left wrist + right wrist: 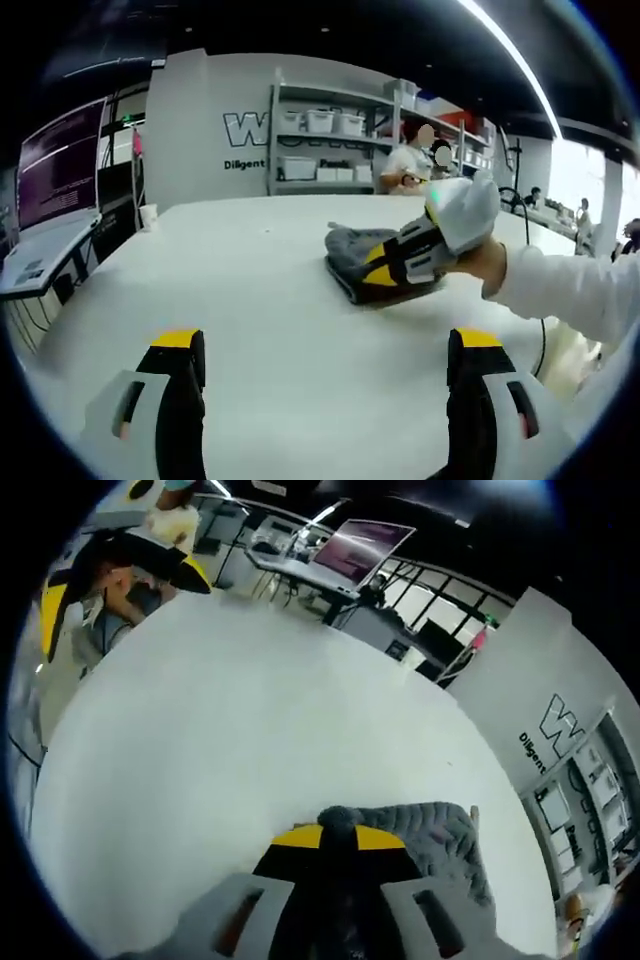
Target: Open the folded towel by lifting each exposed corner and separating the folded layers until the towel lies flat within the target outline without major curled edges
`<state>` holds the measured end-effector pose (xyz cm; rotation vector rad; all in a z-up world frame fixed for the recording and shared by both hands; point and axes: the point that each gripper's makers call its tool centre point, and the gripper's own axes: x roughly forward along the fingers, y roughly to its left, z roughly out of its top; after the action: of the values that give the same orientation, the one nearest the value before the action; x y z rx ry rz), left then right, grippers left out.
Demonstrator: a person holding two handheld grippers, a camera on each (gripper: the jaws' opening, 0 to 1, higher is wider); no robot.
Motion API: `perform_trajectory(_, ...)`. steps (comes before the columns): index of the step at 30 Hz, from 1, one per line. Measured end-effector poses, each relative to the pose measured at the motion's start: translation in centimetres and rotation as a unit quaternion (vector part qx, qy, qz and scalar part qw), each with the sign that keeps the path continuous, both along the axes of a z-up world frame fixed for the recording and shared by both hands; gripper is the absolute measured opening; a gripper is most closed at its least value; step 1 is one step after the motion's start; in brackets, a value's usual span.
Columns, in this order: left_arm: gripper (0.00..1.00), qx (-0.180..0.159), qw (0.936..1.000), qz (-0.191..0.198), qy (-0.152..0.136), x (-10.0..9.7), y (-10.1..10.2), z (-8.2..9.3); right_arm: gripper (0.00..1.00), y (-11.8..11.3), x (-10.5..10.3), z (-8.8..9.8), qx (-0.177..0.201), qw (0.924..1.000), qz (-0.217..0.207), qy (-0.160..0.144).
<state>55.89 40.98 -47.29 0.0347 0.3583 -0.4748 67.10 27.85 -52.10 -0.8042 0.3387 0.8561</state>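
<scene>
White counter carrying folded grey towel. Right gripper jaws clenched on towel corner; left gripper jaws released, apart from towel.

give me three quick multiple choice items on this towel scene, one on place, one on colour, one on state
1. Where does the towel lie?
A. on the white table
B. on a shelf
C. on the floor

2. What colour is the towel?
A. red
B. grey
C. green

3. How is the left claw?
A. shut on the towel
B. open, apart from the towel
C. shut on a cup

Key: 1 A, it rests on the tabletop; 2 B, grey fabric in both views; 3 B, its jaws stand wide apart, while the right claw pinches the towel.
</scene>
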Motion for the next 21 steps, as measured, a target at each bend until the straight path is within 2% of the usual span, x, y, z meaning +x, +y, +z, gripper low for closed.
perform_trajectory(11, 1.0, -0.003, 1.0, 0.0, 0.001, 0.0, 0.0, 0.0, 0.02, -2.7, 0.5, 4.2, 0.04, 0.9975, -0.028, -0.052)
perform_trajectory(21, 1.0, -0.004, 1.0, 0.002, -0.001, 0.0, 0.3, 0.1, 0.02, -6.3, 0.6, 7.6, 0.084, 0.9898, -0.07, -0.091)
